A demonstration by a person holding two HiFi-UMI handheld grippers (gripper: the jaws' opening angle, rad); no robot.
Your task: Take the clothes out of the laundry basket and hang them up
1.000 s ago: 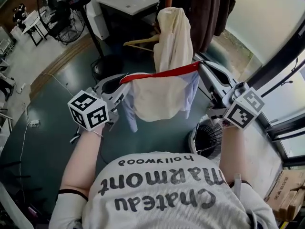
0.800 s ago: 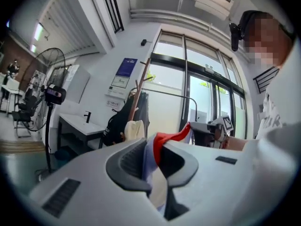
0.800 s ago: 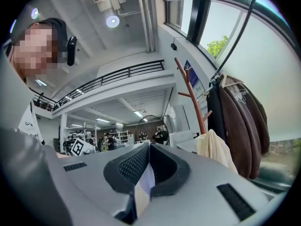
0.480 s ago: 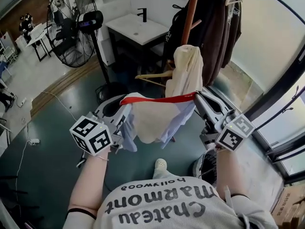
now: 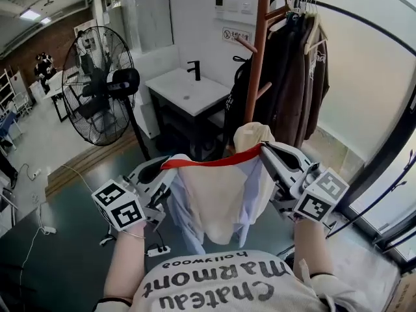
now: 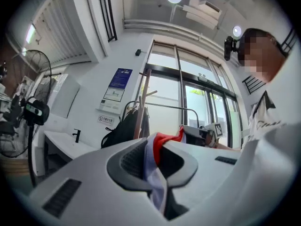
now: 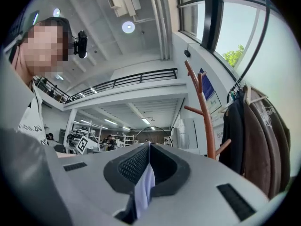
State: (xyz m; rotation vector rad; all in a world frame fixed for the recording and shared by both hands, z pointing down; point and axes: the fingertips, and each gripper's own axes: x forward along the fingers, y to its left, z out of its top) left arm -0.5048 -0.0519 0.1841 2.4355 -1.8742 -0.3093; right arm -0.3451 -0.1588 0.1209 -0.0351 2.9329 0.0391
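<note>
While your left hand-held gripper and right hand-held gripper are each clamped on the red-edged pale garment, it hangs spread in front of the coat stand, lifted out but, in my judgement, not yet hung.

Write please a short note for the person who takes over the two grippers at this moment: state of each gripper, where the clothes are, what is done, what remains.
Left gripper: shut on the cream garment, at one end of its red edge.
Right gripper: shut on the same garment, at the other end.
Where: the garment hangs stretched between both grippers, in front of the wooden coat stand. Dark coats hang beside it. The laundry basket is out of view.
Done: this garment is out of the basket.
Left: hang it up, then check the basket.
</note>
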